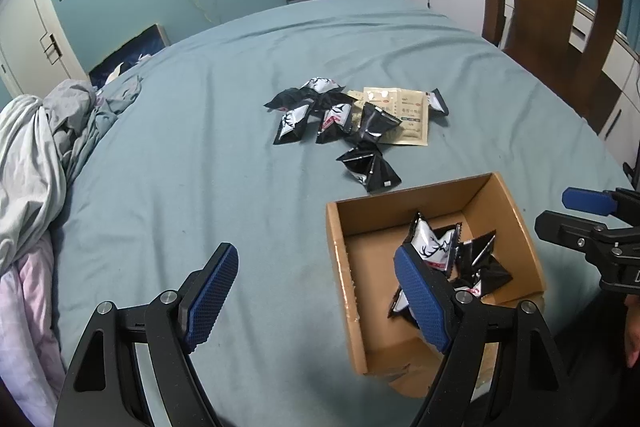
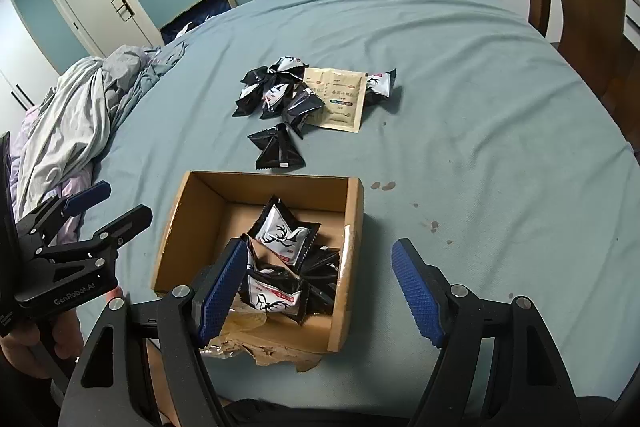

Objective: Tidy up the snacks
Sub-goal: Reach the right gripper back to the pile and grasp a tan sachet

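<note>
Grippers angled down over bed, left gripper (image 1: 316,301) fingers apart, right gripper (image 2: 326,293) fingers apart above cardboard box (image 2: 354,223), nothing held

Box half loaded, more snacks out on the bed

Right gripper (image 2: 324,291) jaws wide apart over the cardboard box (image 2: 192,227); black-white packets (image 2: 280,235) inside, loose pile (image 2: 288,95) beyond.

Two wrist cameras, both looking steeply down over the bed from its near edge.

We look along the left gripper (image 1: 316,301) from close above the sheet, left of the cardboard box (image 1: 340,251); along the right gripper (image 2: 326,293) we sit almost over the box (image 2: 354,211). We share the box, the snack pile (image 1: 352,119) mid-bed, the far wall, and each view catches the other gripper at its side edge.
</note>
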Tool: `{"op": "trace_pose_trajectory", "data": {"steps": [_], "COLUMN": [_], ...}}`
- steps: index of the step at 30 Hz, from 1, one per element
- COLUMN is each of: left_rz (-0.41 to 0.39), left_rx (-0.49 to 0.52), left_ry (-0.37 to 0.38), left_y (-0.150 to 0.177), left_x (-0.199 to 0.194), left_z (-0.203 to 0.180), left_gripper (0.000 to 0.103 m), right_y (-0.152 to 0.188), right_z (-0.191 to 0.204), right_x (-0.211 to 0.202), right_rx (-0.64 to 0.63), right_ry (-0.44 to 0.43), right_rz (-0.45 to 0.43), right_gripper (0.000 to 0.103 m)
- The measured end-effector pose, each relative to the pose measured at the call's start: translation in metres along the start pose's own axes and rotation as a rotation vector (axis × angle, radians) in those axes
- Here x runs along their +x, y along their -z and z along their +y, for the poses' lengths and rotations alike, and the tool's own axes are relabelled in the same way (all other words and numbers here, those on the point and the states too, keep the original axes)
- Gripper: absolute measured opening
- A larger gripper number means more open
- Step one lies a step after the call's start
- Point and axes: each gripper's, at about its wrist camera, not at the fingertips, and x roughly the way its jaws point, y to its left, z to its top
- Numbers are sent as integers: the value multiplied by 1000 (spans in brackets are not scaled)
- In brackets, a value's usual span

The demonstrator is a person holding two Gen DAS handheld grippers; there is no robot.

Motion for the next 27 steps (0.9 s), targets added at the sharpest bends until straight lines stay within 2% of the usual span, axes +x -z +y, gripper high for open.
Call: {"op": "trace_pose_trajectory", "data": {"steps": [20,24,27], "left_rz": [3,6,7], "left_rx": [-6,-7,-5], "left_ry": [10,16,21], "left_y": [-2,-2,-2], "left_x": [0,0,0], "left_z": [-4,-5,-6], "left_gripper": [81,81,81], "right_y": [-8,-16,-25], "right_z": [-5,-6,-12], "right_x": [-1,-1,-2], "right_rx": [-25,-47,-55], "right_ry": [6,49,150], "right_rz": [-11,-26,-69], "right_gripper": [74,74,74]}}
